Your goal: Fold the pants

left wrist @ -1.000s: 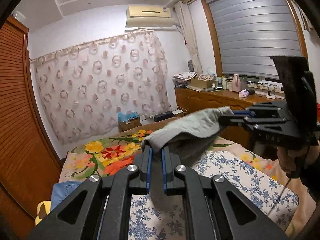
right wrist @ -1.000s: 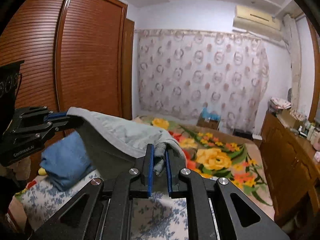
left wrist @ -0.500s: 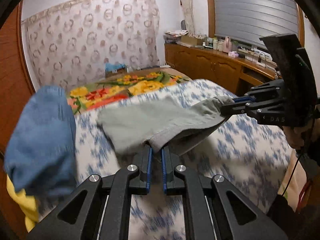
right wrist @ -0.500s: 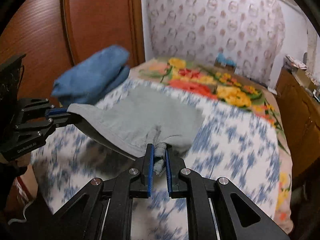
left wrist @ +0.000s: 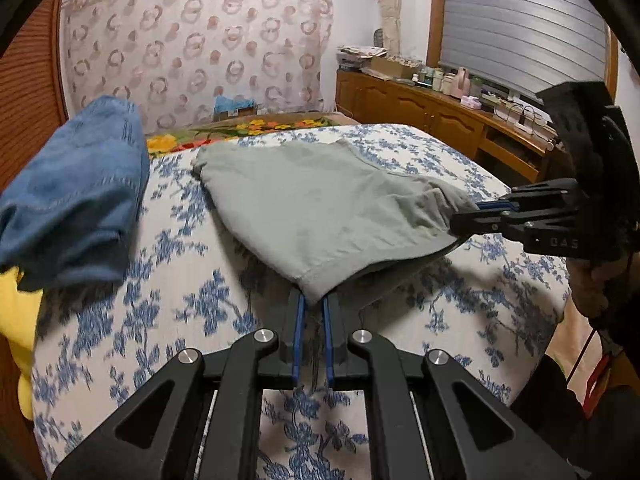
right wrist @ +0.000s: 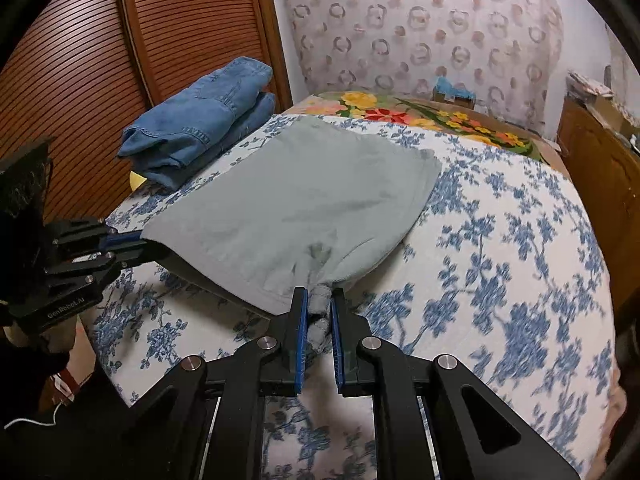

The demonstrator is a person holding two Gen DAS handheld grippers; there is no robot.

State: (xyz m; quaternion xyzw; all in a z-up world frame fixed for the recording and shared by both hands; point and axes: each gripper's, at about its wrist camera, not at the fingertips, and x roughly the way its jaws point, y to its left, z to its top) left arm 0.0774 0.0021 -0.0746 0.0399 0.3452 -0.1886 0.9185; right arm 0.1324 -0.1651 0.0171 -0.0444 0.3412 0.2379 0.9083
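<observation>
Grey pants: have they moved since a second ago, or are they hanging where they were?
Yes. The grey pants have come down: earlier they hung in front of the curtain, now most of them lie on the blue-flowered bedspread.

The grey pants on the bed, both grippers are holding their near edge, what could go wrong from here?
1. The right gripper pinches a bunched wad of the grey pants, which may leave a lump in the fold when released.
2. The near edge sags between it and the left gripper, so it may land creased.
3. The folded jeans lie close by and could be nudged.

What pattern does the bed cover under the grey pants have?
Blue flowers on white bed cover, clearest in the right wrist view.
</observation>
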